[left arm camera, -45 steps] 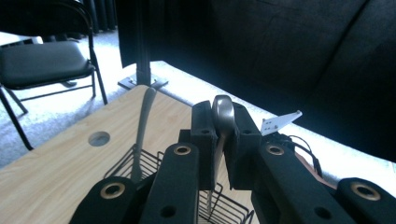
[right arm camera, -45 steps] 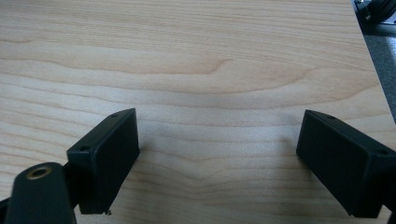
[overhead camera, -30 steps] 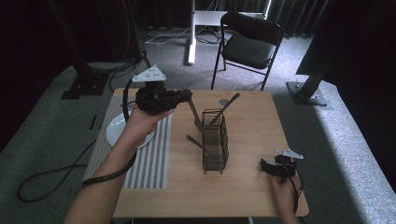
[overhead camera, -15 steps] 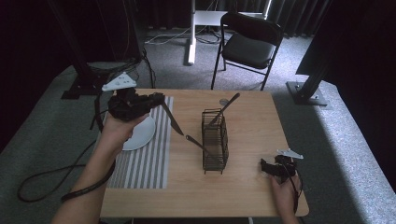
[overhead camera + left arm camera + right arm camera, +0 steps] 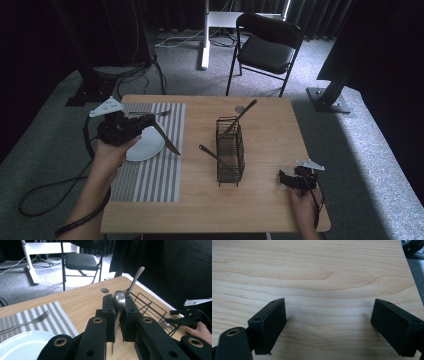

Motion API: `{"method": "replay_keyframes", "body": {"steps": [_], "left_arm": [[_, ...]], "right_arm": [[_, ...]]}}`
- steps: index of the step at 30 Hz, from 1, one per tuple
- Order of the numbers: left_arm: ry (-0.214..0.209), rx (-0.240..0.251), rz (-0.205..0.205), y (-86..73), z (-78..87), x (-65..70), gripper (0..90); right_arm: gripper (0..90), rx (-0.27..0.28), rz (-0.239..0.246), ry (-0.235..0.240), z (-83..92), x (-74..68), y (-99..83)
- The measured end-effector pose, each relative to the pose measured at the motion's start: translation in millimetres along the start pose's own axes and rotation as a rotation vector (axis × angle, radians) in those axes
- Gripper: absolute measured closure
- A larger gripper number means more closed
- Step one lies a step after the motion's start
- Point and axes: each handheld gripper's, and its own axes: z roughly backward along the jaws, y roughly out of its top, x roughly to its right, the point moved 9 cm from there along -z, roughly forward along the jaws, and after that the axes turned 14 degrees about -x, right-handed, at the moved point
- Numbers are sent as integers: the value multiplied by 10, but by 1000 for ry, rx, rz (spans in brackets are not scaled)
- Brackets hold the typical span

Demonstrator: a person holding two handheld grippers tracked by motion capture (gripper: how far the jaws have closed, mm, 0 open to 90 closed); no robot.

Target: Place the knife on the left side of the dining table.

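Cutlery-wise we're about a third of the way through setting this place, going by what lies where. A fork (image 5: 145, 114) already sits on the striped placemat (image 5: 150, 170), at its far edge in the upper left of the high view, and the white plate (image 5: 147, 145) is on the mat too. Our left gripper (image 5: 150, 122) is clamped on a knife (image 5: 166, 140): in the left gripper view the handle end (image 5: 119, 301) is pinched between the pads and the blade hangs down below them. From above, the blade slants down-right over the mat, just beside the plate's right rim, not yet touching down as far as we can tell.

What's left: set that knife down beside the plate, then deal with the wire basket (image 5: 230, 150) in the middle of the bench (image 5: 270, 200), which holds two more utensils, one leaning out of the top and one poking out toward the mat. Our right gripper (image 5: 292, 179) rests at the lower right of the bench, jaws wide apart with bare wood between them.
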Motion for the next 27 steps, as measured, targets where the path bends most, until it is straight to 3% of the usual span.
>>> {"method": "replay_keyframes", "body": {"steps": [12, 19, 27], "left_arm": [[27, 3, 99, -394, -78, -217, 837], [37, -2, 126, -562, -144, -286, 836], [10, -13, 158, -693, -275, -321, 836]], "right_arm": [[124, 0, 2, 0, -1, 1, -1], [125, 0, -1, 0, -1, -1, 0], [124, 0, 0, 0, -1, -1, -1]]}}
